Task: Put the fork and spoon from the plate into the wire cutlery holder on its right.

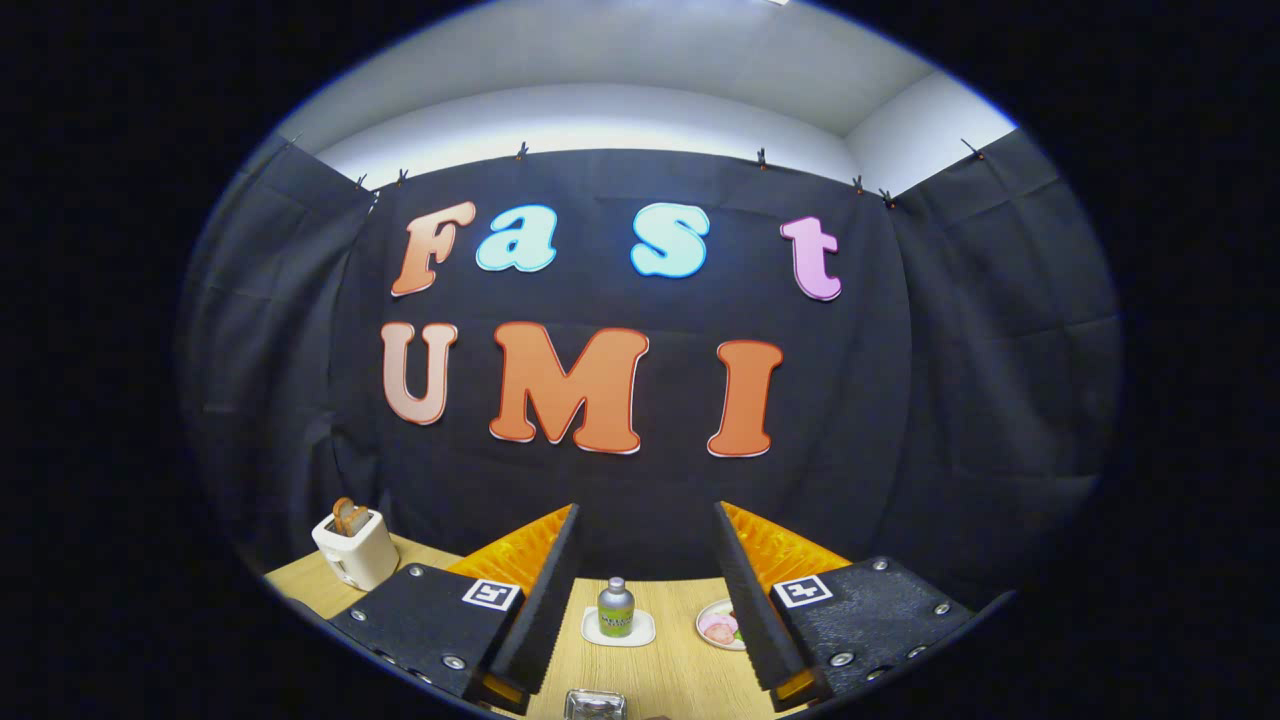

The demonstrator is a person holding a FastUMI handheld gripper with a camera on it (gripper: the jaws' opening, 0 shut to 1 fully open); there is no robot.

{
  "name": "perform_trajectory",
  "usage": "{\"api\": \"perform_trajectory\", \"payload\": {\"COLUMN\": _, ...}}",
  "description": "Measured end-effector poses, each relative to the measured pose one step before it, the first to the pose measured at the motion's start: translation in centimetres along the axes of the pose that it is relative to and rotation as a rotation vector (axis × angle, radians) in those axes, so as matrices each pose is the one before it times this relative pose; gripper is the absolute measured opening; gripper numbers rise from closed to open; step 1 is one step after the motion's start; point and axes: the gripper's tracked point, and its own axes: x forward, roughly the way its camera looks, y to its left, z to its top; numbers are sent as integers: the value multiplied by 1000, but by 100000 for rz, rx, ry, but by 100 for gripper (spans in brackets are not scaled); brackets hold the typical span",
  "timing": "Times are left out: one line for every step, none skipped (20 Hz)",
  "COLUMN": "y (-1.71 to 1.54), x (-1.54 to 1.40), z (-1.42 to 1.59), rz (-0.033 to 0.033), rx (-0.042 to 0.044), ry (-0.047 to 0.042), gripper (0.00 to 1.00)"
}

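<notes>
Fingers spread wide and empty, held high over the pale wooden bench; no fork, spoon or wire holder picked out yet, just a small green-labelled bottle ahead.

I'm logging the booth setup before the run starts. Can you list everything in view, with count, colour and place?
Cream toaster: one, toast in its slots, on the table beyond the left finger.
Small silver can with a green label: one, on a white coaster, between the fingers, ahead of them.
Small plate with pink food: one, beside the right finger.
Shiny metal object: one, nearest the camera, too cut off to identify.
Light wooden table: one.
Gripper: one, black and orange, jaws open, holding nothing.
</notes>
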Motion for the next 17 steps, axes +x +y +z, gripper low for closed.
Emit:
{"api": "perform_trajectory", "payload": {"y": 182, "x": -163, "z": 458, "rz": 1006, "rx": 1273, "ry": -1264, "gripper": 83}}
{"api": "perform_trajectory", "payload": {"y": -169, "x": -727, "z": 329, "rz": 799, "rx": 754, "ry": -1856, "gripper": 85}}
{"api": "perform_trajectory", "payload": {"y": -94, "x": -160, "z": 258, "rz": 360, "rx": -155, "ry": -1527, "gripper": 88}}
{"api": "perform_trajectory", "payload": {"y": -70, "x": -228, "z": 122, "rz": 75, "rx": -489, "ry": -1535, "gripper": 92}}
{"api": "perform_trajectory", "payload": {"y": -71, "x": -122, "z": 93, "rz": -267, "rx": -119, "ry": -1513, "gripper": 95}}
{"api": "perform_trajectory", "payload": {"y": 151, "x": -304, "z": 138, "rz": 524, "rx": 264, "ry": -1612, "gripper": 95}}
{"api": "perform_trajectory", "payload": {"y": 186, "x": -225, "z": 232, "rz": 864, "rx": 774, "ry": -1781, "gripper": 96}}
{"api": "perform_trajectory", "payload": {"y": 431, "x": -95, "z": 232, "rz": 1502, "rx": 853, "ry": -1561, "gripper": 96}}
{"api": "perform_trajectory", "payload": {"y": 100, "x": 3, "z": 83, "rz": 385, "rx": 717, "ry": -1255, "gripper": 96}}
{"api": "perform_trajectory", "payload": {"y": 4, "x": -6, "z": -61, "rz": 425, "rx": 554, "ry": -634, "gripper": 96}}
{"api": "perform_trajectory", "payload": {"y": 10, "x": -15, "z": -76, "rz": -162, "rx": 528, "ry": -199, "gripper": 96}}
{"api": "perform_trajectory", "payload": {"y": 25, "x": -53, "z": 17, "rz": 80, "rx": 350, "ry": -489, "gripper": 96}}
{"api": "perform_trajectory", "payload": {"y": 12, "x": -5, "z": 5, "rz": -418, "rx": -143, "ry": -597, "gripper": 96}}
{"api": "perform_trajectory", "payload": {"y": 11, "x": 1, "z": 35, "rz": -272, "rx": -397, "ry": -878, "gripper": 96}}
{"api": "perform_trajectory", "payload": {"y": 99, "x": -22, "z": -114, "rz": -89, "rx": -627, "ry": -383, "gripper": 96}}
{"api": "perform_trajectory", "payload": {"y": 58, "x": -37, "z": -188, "rz": 9, "rx": -462, "ry": -319, "gripper": 96}}
{"api": "perform_trajectory", "payload": {"y": 284, "x": -7, "z": -155, "rz": 691, "rx": -870, "ry": -82, "gripper": 96}}
